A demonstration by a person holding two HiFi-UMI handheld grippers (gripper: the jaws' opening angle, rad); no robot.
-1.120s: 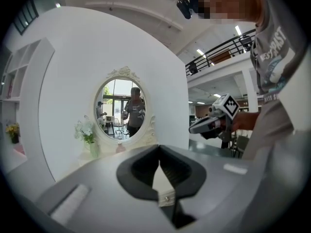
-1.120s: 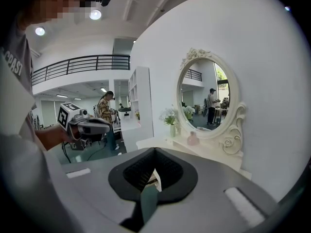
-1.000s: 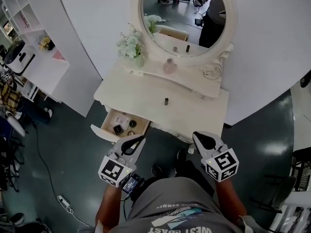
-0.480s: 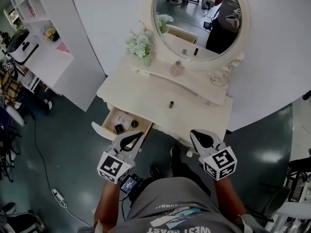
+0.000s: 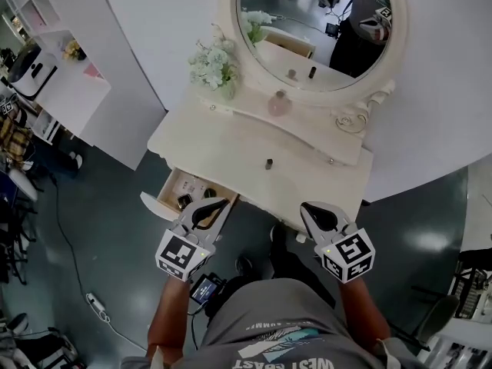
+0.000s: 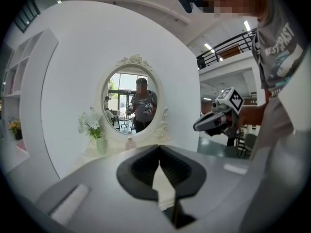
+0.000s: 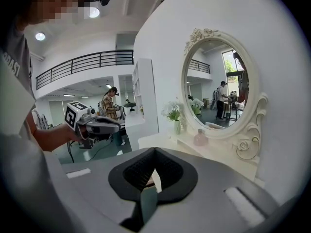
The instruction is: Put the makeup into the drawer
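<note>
Small dark makeup tube (image 5: 268,163), upright and alone mid-counter (image 5: 223,141), well beyond both sets of jaws. Left gripper (image 5: 218,204): jaws pressed together, holding nothing, near the open drawer (image 5: 154,207). Right gripper (image 5: 309,207): jaws likewise closed and empty, by the counter's front edge.

A staged bedroom corner in a large open studio hall: a cream carved dressing table (image 5: 231,141) with oval mirror (image 5: 307,21) at top centre, dark glossy floor (image 5: 115,237), black-railed mezzanine (image 7: 82,62) upper left.
</note>
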